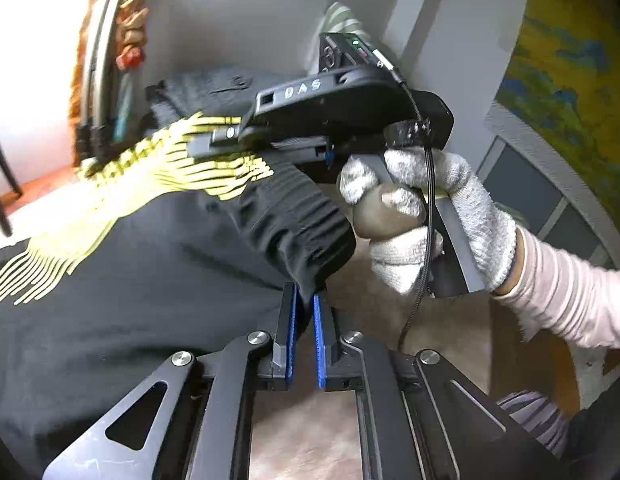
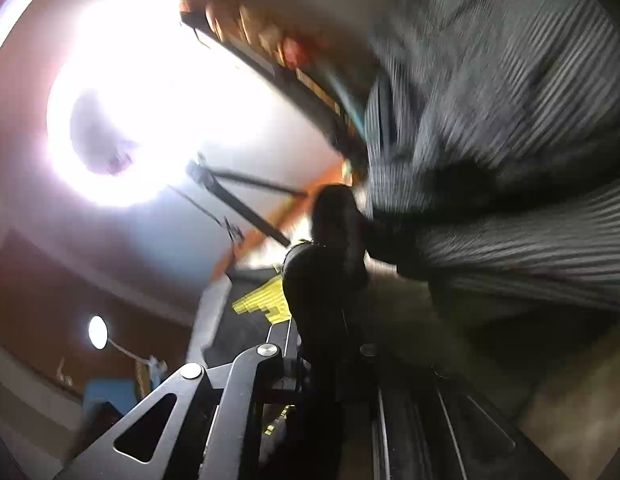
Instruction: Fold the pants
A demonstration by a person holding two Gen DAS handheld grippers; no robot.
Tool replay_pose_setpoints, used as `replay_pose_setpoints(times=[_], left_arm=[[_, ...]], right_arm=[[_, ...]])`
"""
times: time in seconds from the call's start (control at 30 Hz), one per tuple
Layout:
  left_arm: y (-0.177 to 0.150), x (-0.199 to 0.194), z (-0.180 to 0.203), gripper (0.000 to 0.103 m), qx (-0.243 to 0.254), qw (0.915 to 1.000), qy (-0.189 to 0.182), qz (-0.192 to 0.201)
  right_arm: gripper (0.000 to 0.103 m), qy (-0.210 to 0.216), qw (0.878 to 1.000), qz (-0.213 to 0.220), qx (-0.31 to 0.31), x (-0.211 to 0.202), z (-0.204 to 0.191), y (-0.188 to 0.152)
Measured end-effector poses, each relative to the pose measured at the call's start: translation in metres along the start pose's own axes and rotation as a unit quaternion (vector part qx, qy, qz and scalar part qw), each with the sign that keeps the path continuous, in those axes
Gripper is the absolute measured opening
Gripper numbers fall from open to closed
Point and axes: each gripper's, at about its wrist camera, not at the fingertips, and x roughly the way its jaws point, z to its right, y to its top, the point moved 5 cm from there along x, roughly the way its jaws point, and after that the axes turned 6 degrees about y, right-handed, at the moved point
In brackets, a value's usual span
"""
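The left wrist view is evenly lit and mostly sharp, though straight lines bow toward its edges. The right wrist view is dim and smeared by motion blur, with a ceiling light blowing out into white glare.

Grey wall, yellow-blue painting, glaring light, small lamp.

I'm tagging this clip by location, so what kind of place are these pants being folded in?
Probably a room in a home: a framed painting leans by a grey wall, and a bright ceiling light glares overhead.
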Motion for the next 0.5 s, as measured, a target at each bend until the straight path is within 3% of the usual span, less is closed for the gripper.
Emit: replay_pose_setpoints(times=[0.07, 0.13, 0.23, 0.3, 0.4, 0.5], left_arm=[[0.003, 0.003, 0.013, 0.004, 0.013, 0.9999, -0.01, 0.0], [0.003, 0.007, 0.021, 0.004, 0.028, 0.9996, -0.009, -0.002], [0.005, 0.001, 0.02, 0.004, 0.021, 0.9997, -0.011, 0.01], [0.005, -0.008, 0.017, 0.004, 0.02, 0.9996, -0.007, 0.018], [-0.001, -0.029, 0.002, 0.004, 0.014, 0.9996, 0.014, 0.02], [-0.008, -0.059, -0.024, 0.004, 0.01, 0.9973, 0.065, 0.032]], right_arm=[[0.007, -0.023, 0.999, 0.023, -0.01, -0.019, -0.003, 0.003], [0.007, -0.069, 0.997, 0.018, -0.019, -0.021, -0.001, 0.002], [0.007, -0.079, 0.997, -0.005, -0.003, -0.019, 0.002, 0.002], [0.007, -0.088, 0.996, -0.006, -0.023, -0.003, -0.02, -0.004], [0.007, -0.092, 0.995, -0.014, -0.043, 0.005, -0.044, -0.001], [0.007, -0.102, 0.992, -0.021, -0.068, 0.017, -0.067, -0.003]])
